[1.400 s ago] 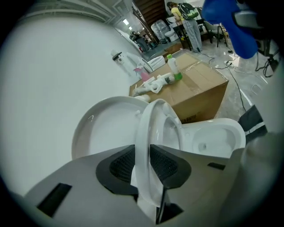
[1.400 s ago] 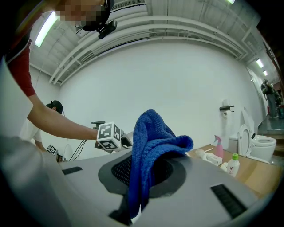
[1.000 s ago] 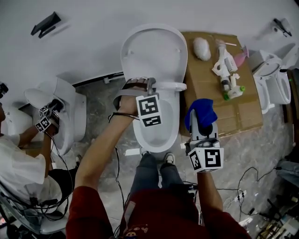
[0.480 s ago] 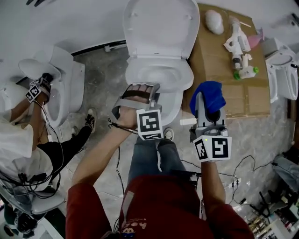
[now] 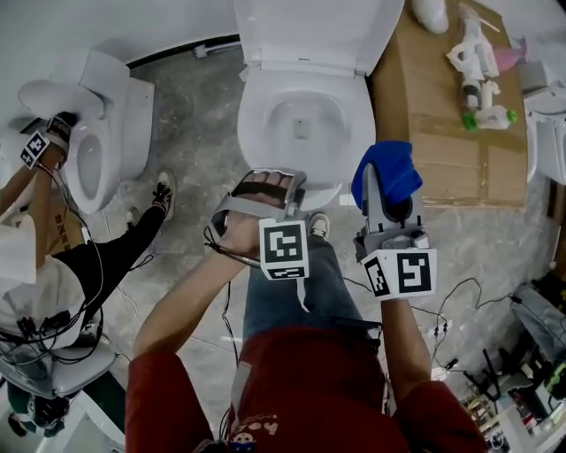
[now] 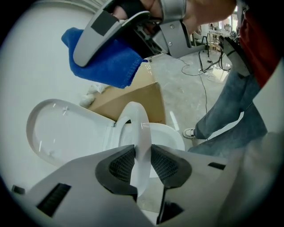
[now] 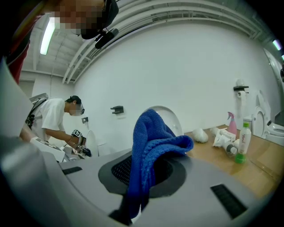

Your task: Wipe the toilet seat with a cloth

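Right gripper view: cloth [image 7: 151,150] stands upright, tip drooping.

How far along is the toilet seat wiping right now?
Done: the lid is up and the right gripper is shut on the blue cloth. In hand: the left gripper has the toilet seat front edge between its jaws, which have just been opening. Left: all the wiping; the cloth is clear of the seat.
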`<control>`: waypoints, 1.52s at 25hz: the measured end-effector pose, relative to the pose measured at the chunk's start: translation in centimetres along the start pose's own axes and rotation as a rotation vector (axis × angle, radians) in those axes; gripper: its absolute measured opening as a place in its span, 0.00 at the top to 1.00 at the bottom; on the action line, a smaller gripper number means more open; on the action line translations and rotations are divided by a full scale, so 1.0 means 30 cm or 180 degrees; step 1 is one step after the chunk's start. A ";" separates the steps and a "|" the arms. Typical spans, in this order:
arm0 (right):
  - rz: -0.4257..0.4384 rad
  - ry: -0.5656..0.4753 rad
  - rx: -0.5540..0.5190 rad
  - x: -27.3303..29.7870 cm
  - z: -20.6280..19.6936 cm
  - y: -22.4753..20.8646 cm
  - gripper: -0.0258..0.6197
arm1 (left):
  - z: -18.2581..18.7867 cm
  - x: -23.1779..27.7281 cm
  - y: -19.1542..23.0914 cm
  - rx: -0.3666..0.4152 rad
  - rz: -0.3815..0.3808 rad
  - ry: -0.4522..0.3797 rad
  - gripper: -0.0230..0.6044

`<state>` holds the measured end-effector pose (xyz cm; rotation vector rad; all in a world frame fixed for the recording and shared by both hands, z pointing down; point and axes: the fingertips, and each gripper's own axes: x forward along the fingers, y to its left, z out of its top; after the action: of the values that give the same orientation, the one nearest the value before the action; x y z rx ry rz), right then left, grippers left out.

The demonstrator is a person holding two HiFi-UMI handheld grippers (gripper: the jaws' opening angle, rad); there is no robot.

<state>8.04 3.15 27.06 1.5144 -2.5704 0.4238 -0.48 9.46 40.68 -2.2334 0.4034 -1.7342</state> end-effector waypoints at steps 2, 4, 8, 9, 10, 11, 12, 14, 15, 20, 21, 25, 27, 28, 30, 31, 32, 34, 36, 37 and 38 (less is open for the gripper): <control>0.0024 0.0072 0.0015 0.018 -0.059 0.012 0.87 | -0.016 0.033 -0.060 0.0008 -0.0124 -0.0002 0.76; 0.0034 0.0147 0.0027 0.034 -0.120 0.012 0.87 | -0.026 0.072 -0.117 0.0007 -0.0266 0.0009 0.75; 0.0027 0.0253 0.0053 0.066 -0.239 0.000 0.87 | -0.048 0.164 -0.234 -0.0121 -0.0665 0.0019 0.73; 0.0019 0.0272 0.0063 0.072 -0.265 -0.004 0.87 | -0.054 0.186 -0.263 -0.0181 -0.0782 0.0015 0.74; 0.0010 0.0290 0.0076 0.077 -0.289 -0.008 0.87 | -0.060 0.207 -0.290 -0.0225 -0.0882 0.0008 0.74; 0.0002 0.0309 0.0084 0.081 -0.314 -0.011 0.87 | -0.067 0.226 -0.317 -0.0249 -0.0954 0.0002 0.74; -0.0004 0.0328 0.0086 0.086 -0.338 -0.015 0.87 | -0.074 0.246 -0.342 -0.0265 -0.1003 0.0000 0.74; -0.0013 0.0367 0.0074 0.098 -0.388 -0.022 0.87 | -0.088 0.292 -0.389 -0.0294 -0.1079 0.0015 0.76; -0.0016 0.0390 0.0070 0.102 -0.416 -0.024 0.87 | -0.095 0.317 -0.416 -0.0301 -0.1130 0.0031 0.76; 0.0016 0.0524 0.0102 0.127 -0.559 -0.045 0.87 | -0.140 0.475 -0.535 -0.0368 -0.1415 0.0122 0.78; 0.0036 0.0556 0.0100 0.129 -0.584 -0.049 0.87 | -0.146 0.507 -0.556 -0.0376 -0.1467 0.0143 0.78; 0.0165 0.0683 0.0055 0.148 -0.677 -0.052 0.87 | -0.173 0.626 -0.636 -0.0389 -0.1651 0.0223 0.79; 0.0224 0.0735 0.0046 0.162 -0.718 -0.050 0.87 | -0.193 0.679 -0.666 -0.0409 -0.1681 0.0249 0.79; 0.0236 0.0754 0.0043 0.168 -0.737 -0.052 0.87 | -0.203 0.704 -0.679 -0.0436 -0.1687 0.0258 0.80; 0.0233 0.0774 0.0029 0.176 -0.766 -0.066 0.87 | -0.217 0.752 -0.700 -0.0510 -0.1700 0.0279 0.80; 0.0223 0.0777 0.0022 0.180 -0.777 -0.076 0.87 | -0.221 0.774 -0.707 -0.0546 -0.1712 0.0288 0.81; 0.0209 0.0781 0.0020 0.182 -0.788 -0.088 0.87 | -0.223 0.792 -0.712 -0.0579 -0.1728 0.0295 0.81; 0.0186 0.0791 0.0027 0.187 -0.807 -0.105 0.87 | -0.226 0.810 -0.713 -0.0642 -0.1786 0.0296 0.82; 0.0181 0.0802 0.0036 0.190 -0.825 -0.114 0.87 | -0.228 0.813 -0.707 -0.0745 -0.1849 0.0281 0.84; 0.0180 0.0809 0.0039 0.190 -0.834 -0.117 0.87 | -0.228 0.814 -0.703 -0.0798 -0.1865 0.0267 0.85; 0.0176 0.0816 0.0042 0.190 -0.842 -0.120 0.87 | -0.228 0.816 -0.700 -0.0838 -0.1868 0.0252 0.86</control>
<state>7.61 4.41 53.16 1.2998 -2.4176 0.5999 -0.31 18.96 72.25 -2.6663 -0.0255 -2.1590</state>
